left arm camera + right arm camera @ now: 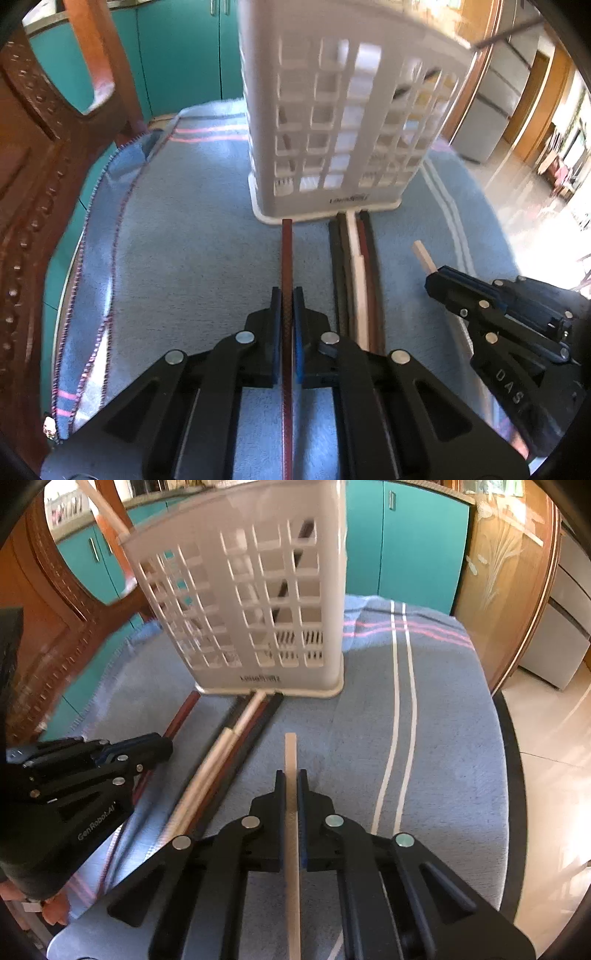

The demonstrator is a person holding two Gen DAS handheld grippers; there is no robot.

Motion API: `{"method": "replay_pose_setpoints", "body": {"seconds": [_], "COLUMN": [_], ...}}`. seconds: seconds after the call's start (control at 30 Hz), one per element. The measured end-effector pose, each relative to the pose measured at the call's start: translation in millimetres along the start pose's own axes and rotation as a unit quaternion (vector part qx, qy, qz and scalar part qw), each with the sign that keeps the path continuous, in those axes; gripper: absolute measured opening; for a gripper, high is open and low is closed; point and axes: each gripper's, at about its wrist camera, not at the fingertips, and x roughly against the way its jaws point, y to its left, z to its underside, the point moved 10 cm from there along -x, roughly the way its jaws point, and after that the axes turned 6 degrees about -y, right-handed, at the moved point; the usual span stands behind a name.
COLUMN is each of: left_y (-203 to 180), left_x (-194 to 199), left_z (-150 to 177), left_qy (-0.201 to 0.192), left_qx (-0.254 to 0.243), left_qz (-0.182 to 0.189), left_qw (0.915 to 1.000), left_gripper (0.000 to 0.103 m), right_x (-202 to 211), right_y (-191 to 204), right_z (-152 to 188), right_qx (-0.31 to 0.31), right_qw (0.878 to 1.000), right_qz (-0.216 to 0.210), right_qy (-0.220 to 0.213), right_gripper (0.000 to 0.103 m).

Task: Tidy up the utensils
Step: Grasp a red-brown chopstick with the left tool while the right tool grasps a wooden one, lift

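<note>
A white slotted utensil holder stands on the blue towel, with a dark stick leaning inside it. My left gripper is shut on a dark red chopstick that reaches toward the holder's base. My right gripper is shut on a pale wooden chopstick. Between the two lies a bundle of several black, white and red chopsticks, their far ends against the holder. The right gripper shows at the right of the left wrist view, the left gripper at the left of the right wrist view.
A carved wooden chair back rises at the left. Teal cabinet doors stand behind the table. The towel has white stripes on its right part, and the round table edge drops to a tiled floor.
</note>
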Motion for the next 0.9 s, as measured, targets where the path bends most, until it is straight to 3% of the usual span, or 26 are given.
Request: {"method": "replay_pose_setpoints", "body": {"seconds": [0.17, 0.33, 0.47, 0.63, 0.77, 0.9], "left_y": [-3, -9, -14, -10, -5, 10], "left_x": [58, 131, 177, 228, 265, 289], "left_z": [-20, -44, -68, -121, -176, -224], "left_qy": [-0.053, -0.129, -0.181, -0.249, -0.313, -0.379], "left_qx": [0.017, 0.026, 0.028, 0.023, 0.027, 0.055], "left_qz": [0.046, 0.083, 0.093, 0.081, 0.060, 0.035], "left_qw": [0.9974, 0.9879, 0.9787, 0.9647, 0.9476, 0.9232], "left_gripper": [0.007, 0.007, 0.007, 0.007, 0.007, 0.007], "right_x": [49, 111, 158, 210, 252, 278], "right_y": [7, 8, 7, 12, 8, 3], "right_z": [-25, -41, -61, -115, -178, -223], "right_qx": [-0.018, -0.038, -0.042, -0.040, -0.052, -0.051], "right_qw": [0.998, 0.990, 0.983, 0.969, 0.947, 0.924], "right_qz": [-0.041, -0.077, -0.092, -0.102, -0.091, -0.062], "right_qy": [-0.050, -0.109, -0.152, -0.223, -0.304, -0.375], "right_gripper": [0.006, 0.007, 0.007, 0.007, 0.007, 0.007]}}
